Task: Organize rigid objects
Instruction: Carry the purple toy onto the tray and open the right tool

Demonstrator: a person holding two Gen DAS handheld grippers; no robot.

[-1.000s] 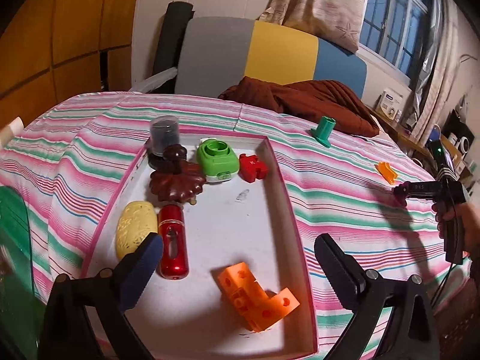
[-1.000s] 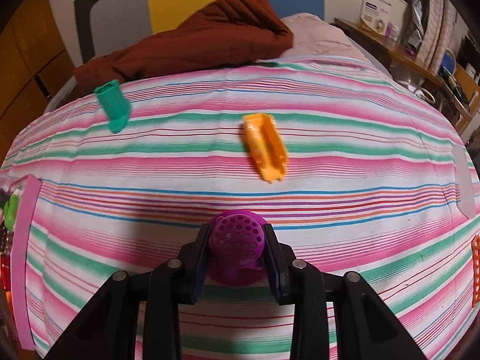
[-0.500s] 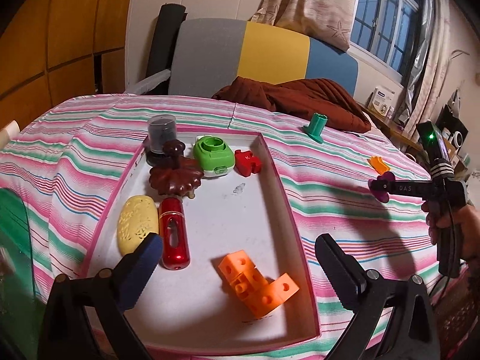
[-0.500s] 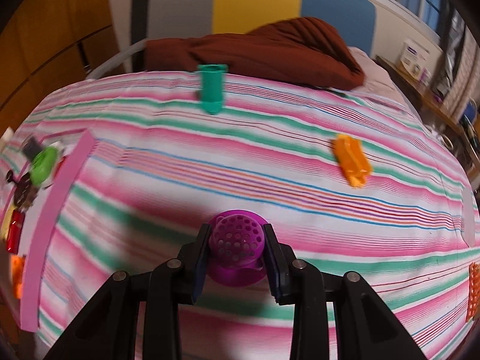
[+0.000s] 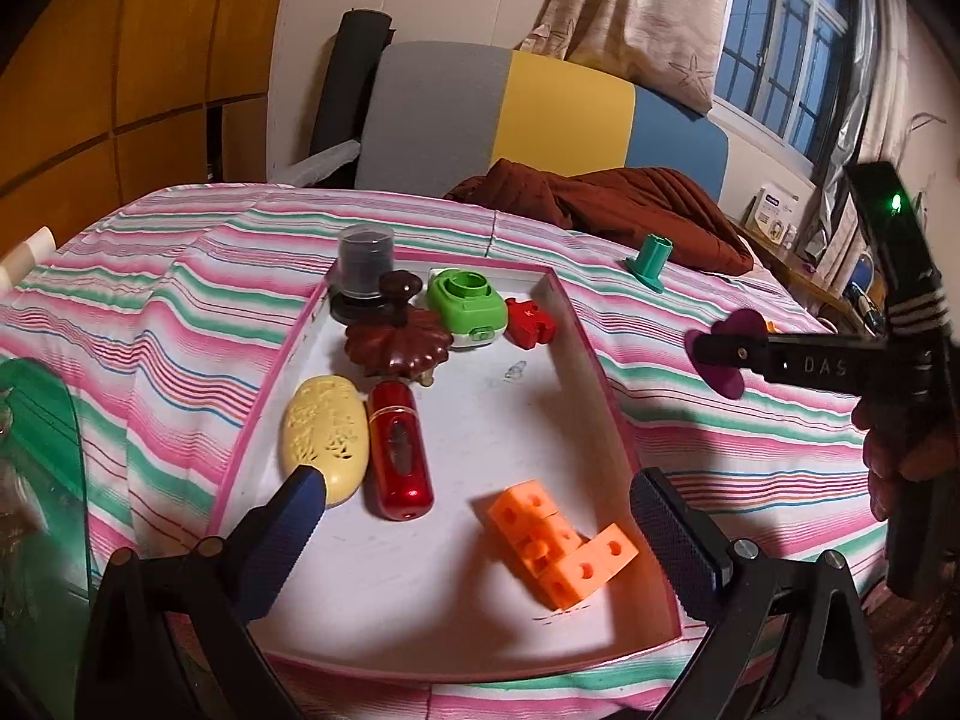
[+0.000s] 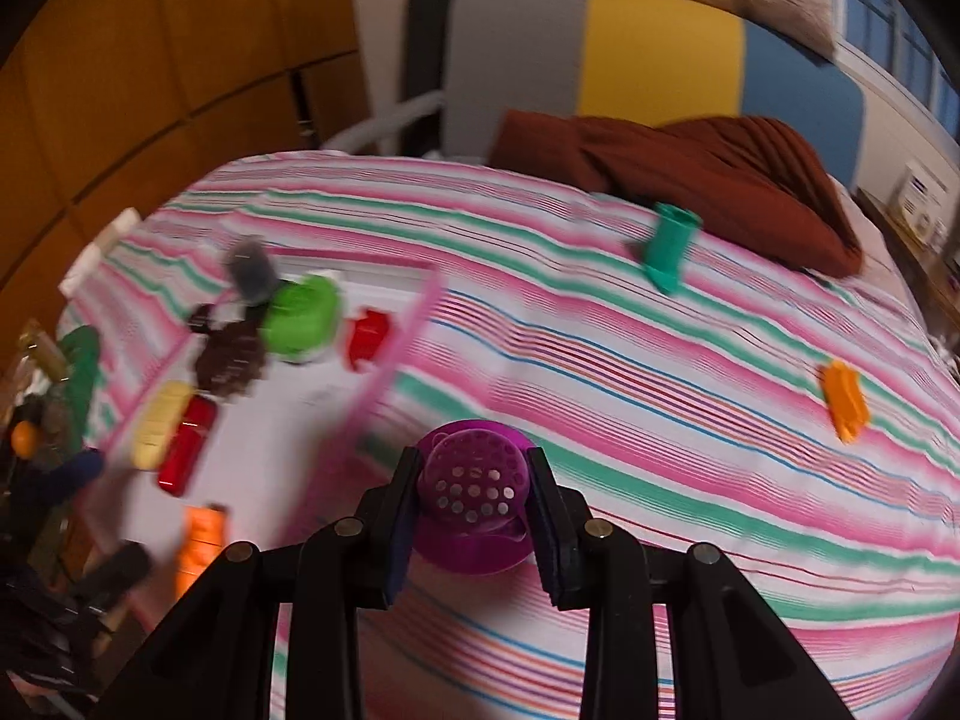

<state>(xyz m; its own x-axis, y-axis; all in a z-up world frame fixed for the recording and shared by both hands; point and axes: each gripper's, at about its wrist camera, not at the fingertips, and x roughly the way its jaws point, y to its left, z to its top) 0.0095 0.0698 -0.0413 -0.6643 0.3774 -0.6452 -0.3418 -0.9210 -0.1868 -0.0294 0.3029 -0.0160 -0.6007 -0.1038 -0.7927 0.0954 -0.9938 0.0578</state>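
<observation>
I see a bed with a pink, green and white striped sheet. A crumpled rust-brown blanket lies at its far end, against a grey, yellow and blue padded headboard. A beige curtain hangs beside a barred window.

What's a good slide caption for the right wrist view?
Right claw carries a purple perforated cup above the striped bedspread, beside the toy-filled tray.

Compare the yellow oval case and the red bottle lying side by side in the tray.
The yellow oval case is matte, broad and embossed with a pattern; the red bottle is glossy, narrower and cylindrical, with a slot-like window along its side. Both lie flat and lengthwise in the pink-rimmed tray.
</observation>
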